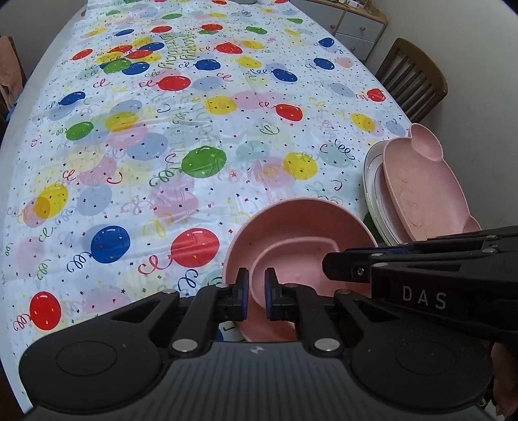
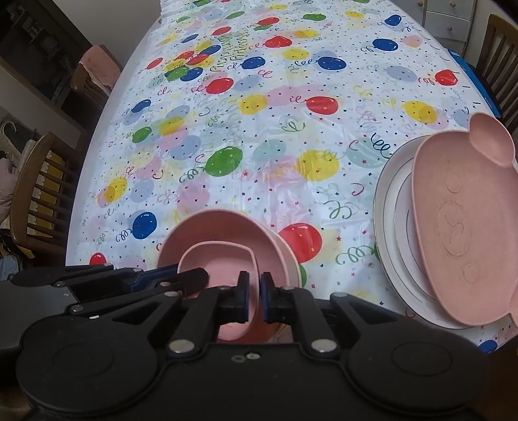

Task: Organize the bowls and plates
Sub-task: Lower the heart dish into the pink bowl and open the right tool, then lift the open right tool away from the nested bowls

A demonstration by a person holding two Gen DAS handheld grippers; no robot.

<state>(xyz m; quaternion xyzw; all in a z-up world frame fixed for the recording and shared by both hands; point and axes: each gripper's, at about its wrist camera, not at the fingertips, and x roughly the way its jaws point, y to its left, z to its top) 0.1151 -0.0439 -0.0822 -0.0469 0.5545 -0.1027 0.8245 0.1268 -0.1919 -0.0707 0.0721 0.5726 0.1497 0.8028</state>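
A large pink bowl [image 1: 291, 223] sits on the balloon tablecloth near the front edge, with a smaller pink bowl [image 1: 301, 262] nested in it. My left gripper [image 1: 256, 293] is nearly shut with the small bowl's rim between its pads. My right gripper [image 2: 255, 296] is also nearly shut around the small bowl's [image 2: 223, 259] near rim inside the large bowl [image 2: 226, 226]. To the right, a pink animal-shaped plate [image 2: 459, 223] lies on stacked white plates [image 2: 388, 207]; this stack also shows in the left wrist view [image 1: 372, 181].
The table [image 1: 194, 129] carries a balloon-print cloth. Wooden chairs stand at the right [image 1: 411, 77] and at the left [image 2: 35, 194]. A drawer unit [image 1: 356, 29] stands in the far right corner. The table's right edge runs close behind the plate stack.
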